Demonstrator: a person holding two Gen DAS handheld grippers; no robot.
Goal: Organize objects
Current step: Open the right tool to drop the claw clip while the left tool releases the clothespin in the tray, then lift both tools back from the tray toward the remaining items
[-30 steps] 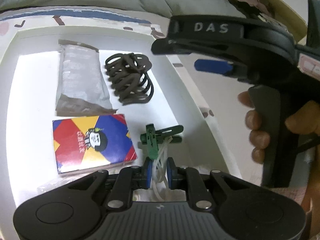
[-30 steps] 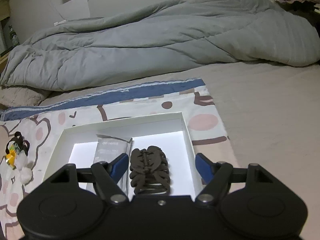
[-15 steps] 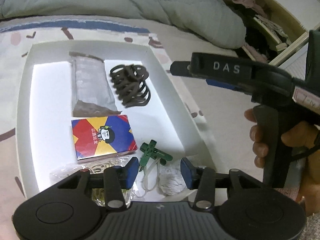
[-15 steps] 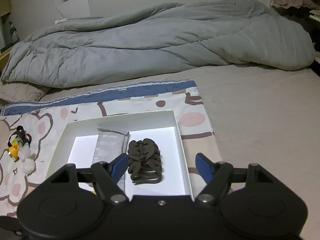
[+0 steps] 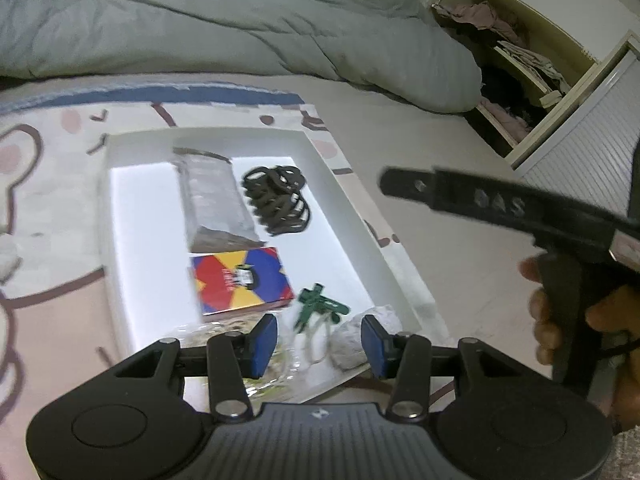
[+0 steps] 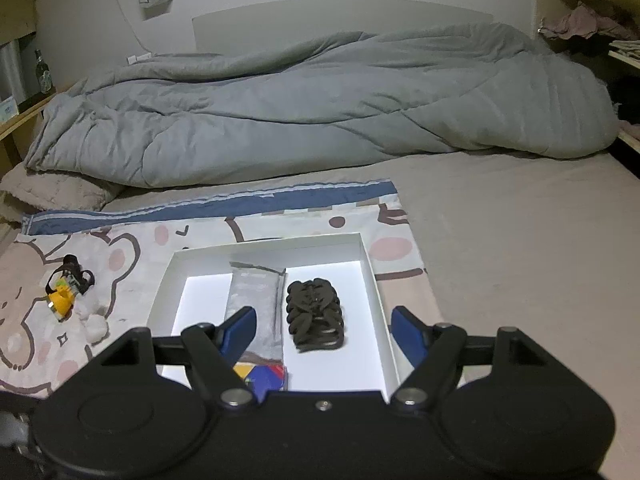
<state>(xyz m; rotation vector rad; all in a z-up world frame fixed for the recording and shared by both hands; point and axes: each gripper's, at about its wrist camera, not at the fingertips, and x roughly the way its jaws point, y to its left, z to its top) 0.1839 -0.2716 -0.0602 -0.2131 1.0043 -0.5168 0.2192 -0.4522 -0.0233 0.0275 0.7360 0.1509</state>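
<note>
- Two claws hang above a white tray (image 5: 404, 280) that lies on a cartoon-bear cloth (image 6: 132, 256) spread over the bed (image 6: 520, 240).
- Left claw (image 5: 318, 338): its blue pads (image 5: 262, 338) stand moderately apart with nothing pressed between them. Below the gap, at the tray's near end, lie a green clip (image 5: 318, 306) with clear loops, a white crumpled wad (image 5: 352, 340) and a clear plastic bag (image 5: 276, 372); the pads touch none of them.
- Right claw (image 6: 324, 330): its blue pads (image 6: 404, 330) stand wide apart and hold nothing. In the left wrist view its black body crosses the right side, gripped by a hand (image 5: 576, 320), beside the tray and above the bare bed.
- Inside the tray, at the far end, a grey foil packet (image 5: 214, 204) lies lengthwise, and a dark brown hair claw clip (image 5: 278, 200) sits just beside it on the right.
- A colourful card box (image 5: 240, 280) in red, yellow and blue lies nearer than the packet, touching or almost touching its near end.
- On the cloth left of the tray, well apart from it, sit a small yellow and black item (image 6: 66, 284) and two white cotton balls (image 6: 94, 318).
- A grey duvet (image 6: 320, 108) is bunched along the far side of the bed.
</note>
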